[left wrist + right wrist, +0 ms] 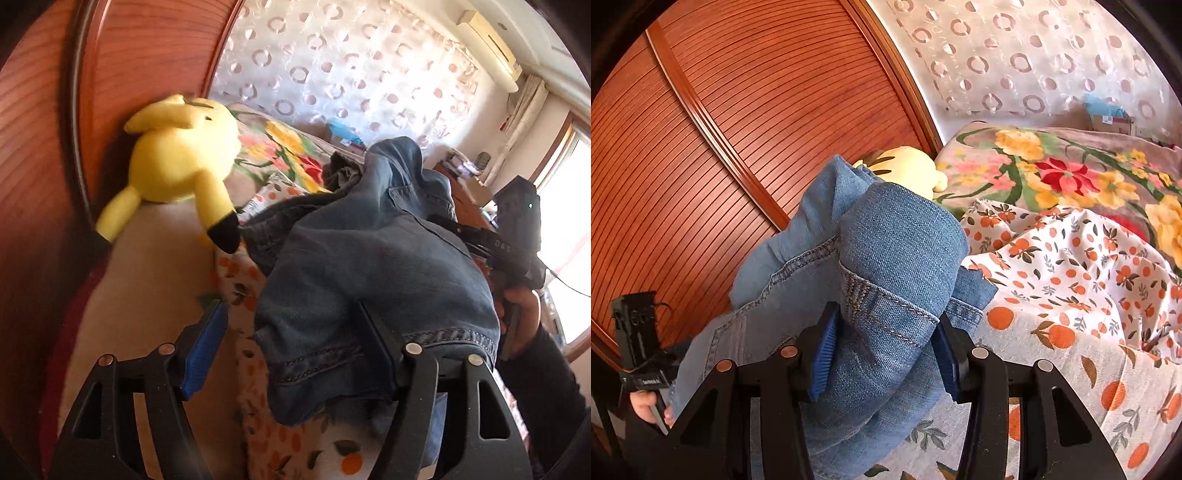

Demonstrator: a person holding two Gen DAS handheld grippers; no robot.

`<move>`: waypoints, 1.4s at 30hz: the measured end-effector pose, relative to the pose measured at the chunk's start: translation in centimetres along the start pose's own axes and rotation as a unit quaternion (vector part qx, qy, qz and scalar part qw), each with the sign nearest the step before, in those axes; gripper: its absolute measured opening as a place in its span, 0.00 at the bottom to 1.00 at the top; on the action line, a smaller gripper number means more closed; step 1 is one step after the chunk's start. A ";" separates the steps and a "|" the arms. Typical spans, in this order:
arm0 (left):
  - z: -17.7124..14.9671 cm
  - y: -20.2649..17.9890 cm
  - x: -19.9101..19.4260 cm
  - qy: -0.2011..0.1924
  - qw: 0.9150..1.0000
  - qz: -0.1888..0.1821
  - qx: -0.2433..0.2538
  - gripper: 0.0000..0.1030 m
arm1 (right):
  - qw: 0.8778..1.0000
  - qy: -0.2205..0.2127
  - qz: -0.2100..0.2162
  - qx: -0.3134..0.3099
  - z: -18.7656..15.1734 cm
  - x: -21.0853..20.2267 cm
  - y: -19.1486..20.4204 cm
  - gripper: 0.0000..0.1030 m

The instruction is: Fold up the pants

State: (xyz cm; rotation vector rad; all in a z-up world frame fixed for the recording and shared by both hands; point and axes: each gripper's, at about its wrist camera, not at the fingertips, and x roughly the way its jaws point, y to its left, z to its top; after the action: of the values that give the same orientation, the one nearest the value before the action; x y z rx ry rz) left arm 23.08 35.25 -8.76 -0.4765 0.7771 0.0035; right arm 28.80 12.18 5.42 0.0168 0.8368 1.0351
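jeans (886, 258) between right gripper (884, 350) pads | left gripper (295, 343) draped, grip unclear

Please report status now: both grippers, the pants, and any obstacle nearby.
Left gripper open, jeans draped over one finger. Right gripper shut on jeans, bunched and lifted off the bed. Yellow plush lies close behind.

obstacles: yellow plush toy (181, 155) against wooden headboard (44, 147) | bunched floral blanket (1071, 173) | free: orange-print sheet (1052, 362)

Matt denim pants (897, 236), glossy ribbed wood headboard (768, 92)
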 end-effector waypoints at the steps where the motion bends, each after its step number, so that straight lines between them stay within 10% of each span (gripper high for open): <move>1: 0.0 0.2 0.1 -0.003 1.000 -0.016 -0.006 0.60 | 1.000 0.000 0.002 0.002 0.0 0.1 -0.1 0.48; 4: 0.0 0.3 0.5 0.011 0.997 -0.067 -0.028 0.41 | 1.000 -0.001 0.011 0.015 0.0 0.4 -0.5 0.48; 10: -0.5 -3.4 -0.5 -0.001 0.999 -0.006 0.052 0.16 | 0.999 -0.003 0.016 0.035 -0.4 0.4 -0.5 0.49; 21: -3.0 -8.5 -6.6 -0.092 0.982 0.104 0.130 0.45 | 1.000 -0.004 0.001 0.021 -0.4 0.6 0.0 0.49; 42: -7.8 -16.2 -2.6 -0.079 0.988 0.062 0.117 0.40 | 1.000 0.004 0.012 0.013 -0.2 0.7 -0.4 0.49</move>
State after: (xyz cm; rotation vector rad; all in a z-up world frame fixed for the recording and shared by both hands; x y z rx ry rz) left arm 18.78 17.99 -5.17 -0.2021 0.6399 0.0645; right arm 29.13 12.42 4.71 0.0451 0.8590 1.0480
